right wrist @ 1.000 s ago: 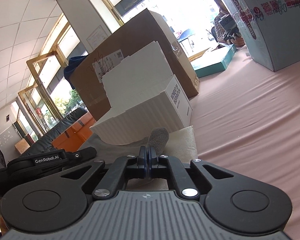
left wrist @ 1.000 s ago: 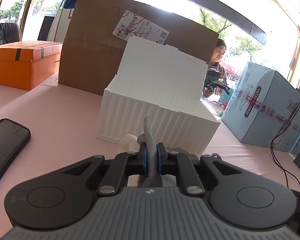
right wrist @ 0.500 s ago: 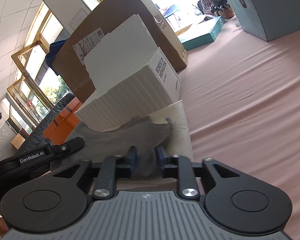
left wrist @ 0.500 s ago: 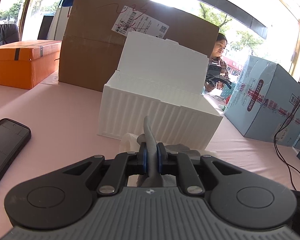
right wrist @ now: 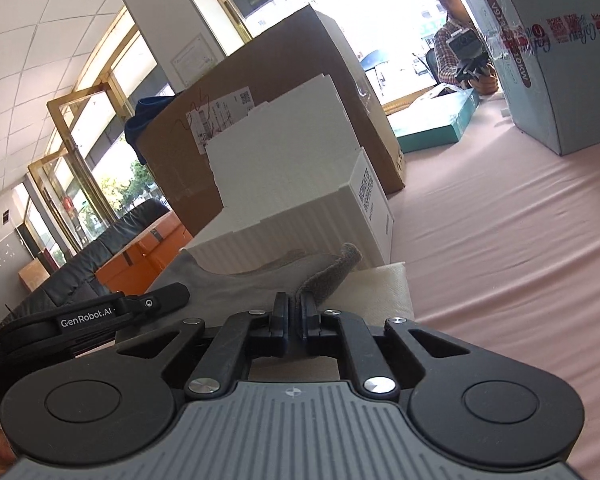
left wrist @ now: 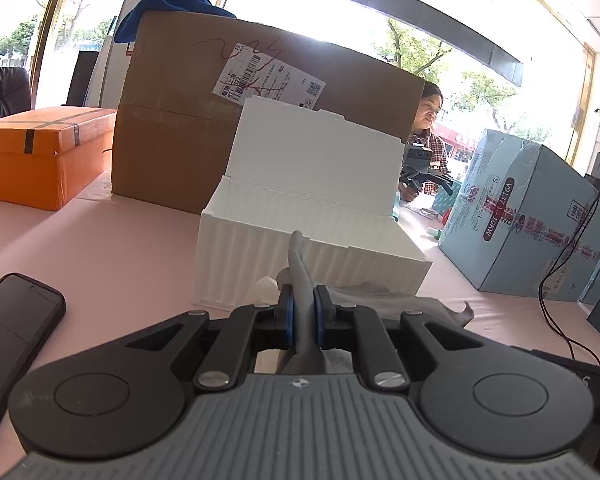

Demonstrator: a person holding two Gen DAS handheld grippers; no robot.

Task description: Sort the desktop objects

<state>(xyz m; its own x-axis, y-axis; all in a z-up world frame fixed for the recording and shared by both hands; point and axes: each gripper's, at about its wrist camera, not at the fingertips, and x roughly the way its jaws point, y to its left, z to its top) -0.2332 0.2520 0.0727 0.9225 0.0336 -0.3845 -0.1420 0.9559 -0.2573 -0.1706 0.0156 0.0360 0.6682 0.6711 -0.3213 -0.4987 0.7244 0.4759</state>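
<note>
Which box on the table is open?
The white ribbed box, just beyond the grey cloth: its lid stands up. The brown, orange and blue boxes are all shut.

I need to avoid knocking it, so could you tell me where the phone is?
The phone lies flat on the pink table at the left wrist view's left edge, left of the white box.

Grey cloth (left wrist: 300, 264); white ribbed box (left wrist: 260, 256).

You face bright daylight through gold-framed windows (left wrist: 40, 20) from 10 to 2 o'clock, a white tiled ceiling (right wrist: 40, 40) above, a black leather sofa (right wrist: 112, 240) at 9, and a pink tabletop (right wrist: 520, 240) spreading toward 3.
</note>
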